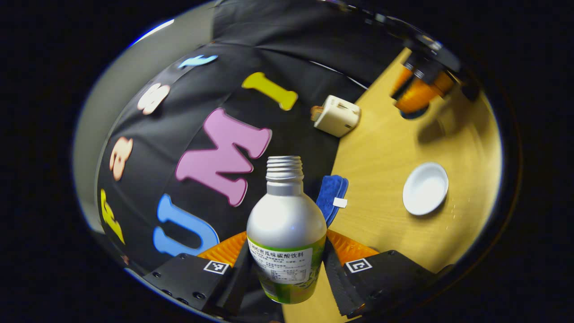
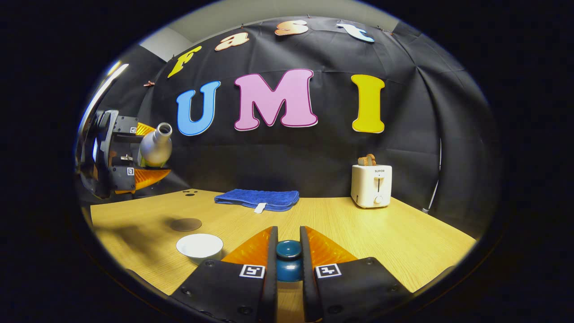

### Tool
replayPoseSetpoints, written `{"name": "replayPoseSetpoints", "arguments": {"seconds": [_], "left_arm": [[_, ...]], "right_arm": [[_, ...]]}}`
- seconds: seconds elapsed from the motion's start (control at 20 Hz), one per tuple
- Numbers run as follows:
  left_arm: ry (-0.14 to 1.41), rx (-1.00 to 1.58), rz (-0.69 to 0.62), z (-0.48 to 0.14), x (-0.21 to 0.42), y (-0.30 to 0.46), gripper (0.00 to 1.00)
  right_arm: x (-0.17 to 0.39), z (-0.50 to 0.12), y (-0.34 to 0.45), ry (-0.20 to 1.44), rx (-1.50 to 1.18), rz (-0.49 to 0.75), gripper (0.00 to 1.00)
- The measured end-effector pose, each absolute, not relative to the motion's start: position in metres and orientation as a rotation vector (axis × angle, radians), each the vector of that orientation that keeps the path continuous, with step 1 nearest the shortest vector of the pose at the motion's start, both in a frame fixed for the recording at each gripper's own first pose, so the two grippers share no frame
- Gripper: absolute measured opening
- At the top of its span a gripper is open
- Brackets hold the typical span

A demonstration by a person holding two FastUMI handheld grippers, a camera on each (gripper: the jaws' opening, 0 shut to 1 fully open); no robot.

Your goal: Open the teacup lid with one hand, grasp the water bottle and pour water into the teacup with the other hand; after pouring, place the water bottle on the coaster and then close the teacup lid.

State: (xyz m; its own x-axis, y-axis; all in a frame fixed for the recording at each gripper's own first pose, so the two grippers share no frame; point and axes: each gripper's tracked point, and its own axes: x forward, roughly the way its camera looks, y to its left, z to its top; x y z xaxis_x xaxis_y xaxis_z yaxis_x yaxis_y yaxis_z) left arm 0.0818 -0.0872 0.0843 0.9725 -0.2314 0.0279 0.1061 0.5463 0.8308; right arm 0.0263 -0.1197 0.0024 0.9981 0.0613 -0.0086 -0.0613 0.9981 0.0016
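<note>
You held the silver metal water bottle (image 1: 287, 229) between both fingers of the left gripper (image 1: 287, 264), raised and tilted toward the white round teacup (image 2: 199, 246) on the wooden table (image 2: 403, 237), probably for pouring. Your right gripper (image 2: 289, 262) clamped the dark blue lid (image 2: 288, 260), keeping the cup uncovered; the dark round coaster (image 2: 186, 224) waited just behind.

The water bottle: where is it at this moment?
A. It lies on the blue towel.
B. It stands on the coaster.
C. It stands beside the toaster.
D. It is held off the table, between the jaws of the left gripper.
D: in the right gripper view the water bottle hangs tilted above the table in the left gripper, while the coaster lies bare.
</note>
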Motion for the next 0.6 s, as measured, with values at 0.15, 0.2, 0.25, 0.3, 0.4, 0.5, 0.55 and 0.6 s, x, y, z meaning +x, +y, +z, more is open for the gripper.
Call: {"name": "replayPoseSetpoints", "arguments": {"seconds": [0.15,0.2,0.25,0.3,0.4,0.5,0.55,0.6], "left_arm": [[-0.122,0.611,-0.215,0.074,0.090,-0.087,0.79],[-0.114,0.532,-0.220,0.068,0.097,-0.086,0.79],[-0.105,0.462,-0.222,0.063,0.104,-0.085,0.79],[-0.093,0.387,-0.233,0.055,0.112,-0.085,0.79],[-0.055,0.213,-0.262,0.040,0.121,-0.087,0.79],[-0.043,0.083,-0.237,0.036,0.125,-0.084,0.79],[-0.045,0.044,-0.226,0.035,0.127,-0.084,0.79],[-0.049,0.016,-0.217,0.033,0.128,-0.084,0.79]], "right_arm": [[0.026,0.002,-0.120,0.009,0.001,0.061,0.26],[0.026,0.002,-0.120,0.009,0.001,0.061,0.26],[0.026,0.002,-0.120,0.009,0.001,0.061,0.26],[0.026,0.002,-0.121,0.010,0.000,0.055,0.26],[0.026,0.002,-0.126,0.008,0.000,0.032,0.26],[0.027,0.002,-0.125,0.007,0.000,0.032,0.26],[0.026,0.002,-0.124,0.007,0.000,0.032,0.26],[0.026,0.002,-0.125,0.007,0.000,0.032,0.26]]}}
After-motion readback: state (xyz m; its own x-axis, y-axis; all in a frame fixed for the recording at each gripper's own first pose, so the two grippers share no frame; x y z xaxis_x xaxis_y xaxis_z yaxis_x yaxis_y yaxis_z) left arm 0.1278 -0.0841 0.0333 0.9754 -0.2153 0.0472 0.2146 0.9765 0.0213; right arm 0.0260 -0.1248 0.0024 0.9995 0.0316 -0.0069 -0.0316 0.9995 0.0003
